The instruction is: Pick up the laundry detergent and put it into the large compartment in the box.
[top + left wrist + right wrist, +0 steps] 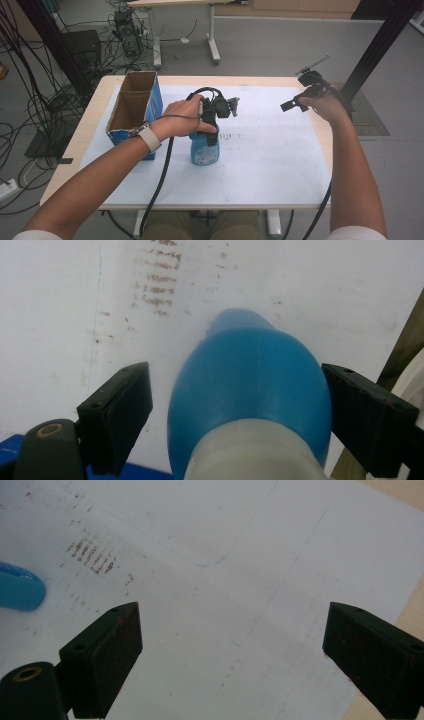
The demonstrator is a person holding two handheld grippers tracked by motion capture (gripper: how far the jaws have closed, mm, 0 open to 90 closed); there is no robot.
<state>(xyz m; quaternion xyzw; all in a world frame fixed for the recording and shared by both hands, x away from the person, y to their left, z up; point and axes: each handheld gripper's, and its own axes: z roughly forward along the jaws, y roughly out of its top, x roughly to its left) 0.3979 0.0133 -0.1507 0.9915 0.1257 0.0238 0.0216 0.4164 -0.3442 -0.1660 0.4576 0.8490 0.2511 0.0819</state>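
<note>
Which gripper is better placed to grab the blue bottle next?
Left. The left gripper already has its open jaws on either side of the blue bottle; the right gripper hangs open over bare paper.

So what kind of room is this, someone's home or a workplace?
Most likely a lab or workshop rather than a home. Loose cables trail over the grey floor beside electronic gear, a black metal frame post stands by the table, and the person wears a cabled gripper on each hand.

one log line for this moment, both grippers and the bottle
left gripper: open, jaws astride blue bottle | right gripper: open, nothing between jaws, above white sheet | bottle: upright beside cardboard box
</note>
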